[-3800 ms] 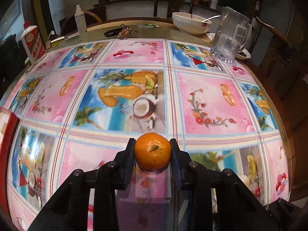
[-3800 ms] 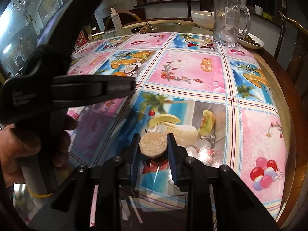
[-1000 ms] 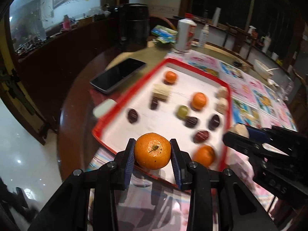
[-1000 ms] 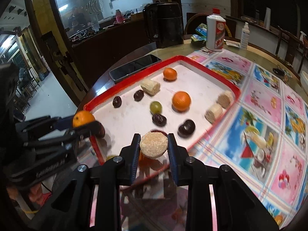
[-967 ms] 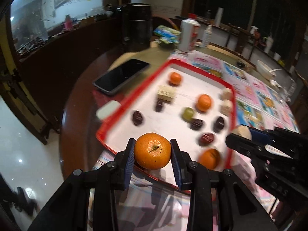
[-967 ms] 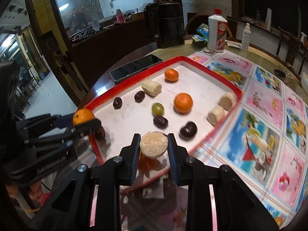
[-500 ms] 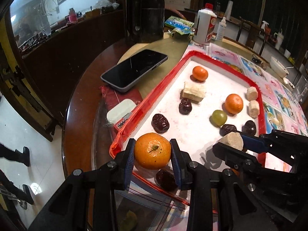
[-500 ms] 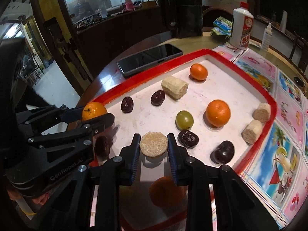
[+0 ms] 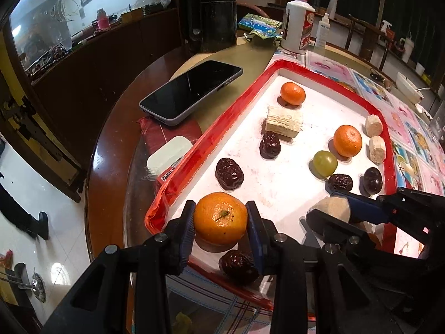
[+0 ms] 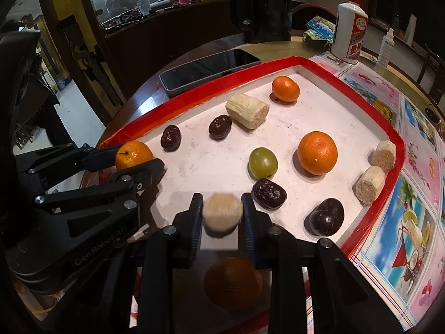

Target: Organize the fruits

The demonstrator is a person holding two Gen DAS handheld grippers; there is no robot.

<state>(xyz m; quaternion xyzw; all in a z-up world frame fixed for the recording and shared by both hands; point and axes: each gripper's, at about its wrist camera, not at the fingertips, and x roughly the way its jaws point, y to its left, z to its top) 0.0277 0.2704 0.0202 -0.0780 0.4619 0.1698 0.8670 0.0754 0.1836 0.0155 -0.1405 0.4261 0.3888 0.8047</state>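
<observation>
Fingers (image 9: 185, 231) w/ tangerine (image 9: 220, 217) over tray (image 9: 194, 150)

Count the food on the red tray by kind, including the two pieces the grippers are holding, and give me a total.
Oranges: 4
Green grape: 1
Dark fruits: 5
Pale chunks: 4
Total: 14
</observation>
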